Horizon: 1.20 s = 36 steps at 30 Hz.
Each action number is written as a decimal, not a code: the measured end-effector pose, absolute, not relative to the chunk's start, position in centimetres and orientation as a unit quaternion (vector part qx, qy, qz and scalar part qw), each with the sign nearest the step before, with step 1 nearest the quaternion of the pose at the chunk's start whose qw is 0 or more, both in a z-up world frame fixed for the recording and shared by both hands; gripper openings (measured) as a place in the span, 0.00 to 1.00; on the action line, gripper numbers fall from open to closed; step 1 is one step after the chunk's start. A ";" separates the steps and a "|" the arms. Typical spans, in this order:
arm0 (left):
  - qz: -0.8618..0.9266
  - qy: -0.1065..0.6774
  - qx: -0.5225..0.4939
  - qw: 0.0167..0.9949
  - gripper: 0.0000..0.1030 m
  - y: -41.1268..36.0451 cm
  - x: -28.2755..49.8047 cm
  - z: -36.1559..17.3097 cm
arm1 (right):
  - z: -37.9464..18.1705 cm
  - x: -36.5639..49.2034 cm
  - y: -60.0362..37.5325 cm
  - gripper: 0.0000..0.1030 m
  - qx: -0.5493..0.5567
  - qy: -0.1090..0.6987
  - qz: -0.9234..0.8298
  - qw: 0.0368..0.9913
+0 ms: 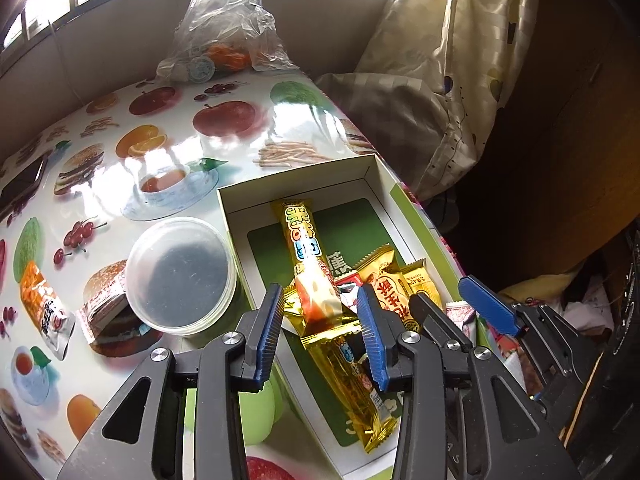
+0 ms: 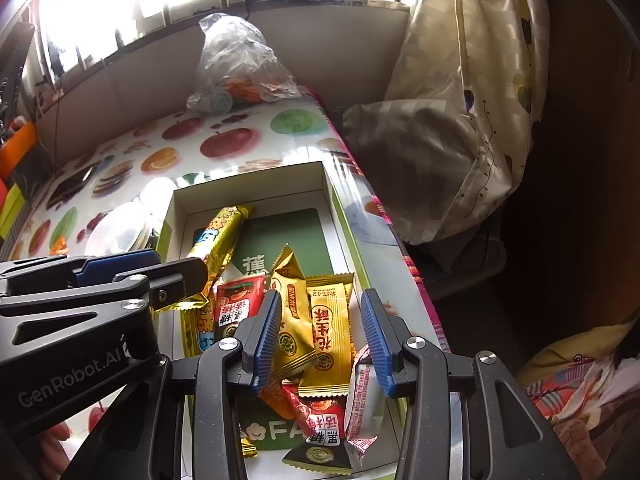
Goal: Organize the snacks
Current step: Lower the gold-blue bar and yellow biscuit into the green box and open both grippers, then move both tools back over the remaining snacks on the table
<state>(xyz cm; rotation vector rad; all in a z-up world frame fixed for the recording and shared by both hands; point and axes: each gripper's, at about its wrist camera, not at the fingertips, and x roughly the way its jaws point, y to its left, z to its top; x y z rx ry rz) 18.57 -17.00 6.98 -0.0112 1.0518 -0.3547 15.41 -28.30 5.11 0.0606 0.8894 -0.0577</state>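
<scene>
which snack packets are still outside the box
The orange packet lying left of the round plastic tub and the packet against the tub; the other wrapped snacks lie inside the white box.

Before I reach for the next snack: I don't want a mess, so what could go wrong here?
The left gripper and right gripper hang close together over the box, so they could collide. The box sits at the table's right edge; a nudge might tip it off. The plastic tub touches the box's left wall and could get knocked.
</scene>
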 end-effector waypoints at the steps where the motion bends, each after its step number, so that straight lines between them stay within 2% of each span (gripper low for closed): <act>1: -0.169 0.496 -0.007 0.851 0.38 -16.8 18.4 7.2 | 5.2 15.3 -28.3 0.39 0.029 0.429 -0.029 0.902; 18: -0.145 0.454 -0.002 0.879 0.38 -12.5 14.0 10.9 | 7.4 12.8 -26.7 0.43 0.043 0.406 -0.028 0.912; 36: -0.102 0.430 -0.012 0.897 0.38 -6.3 10.4 11.1 | 9.5 10.9 -22.2 0.44 0.042 0.379 0.020 0.924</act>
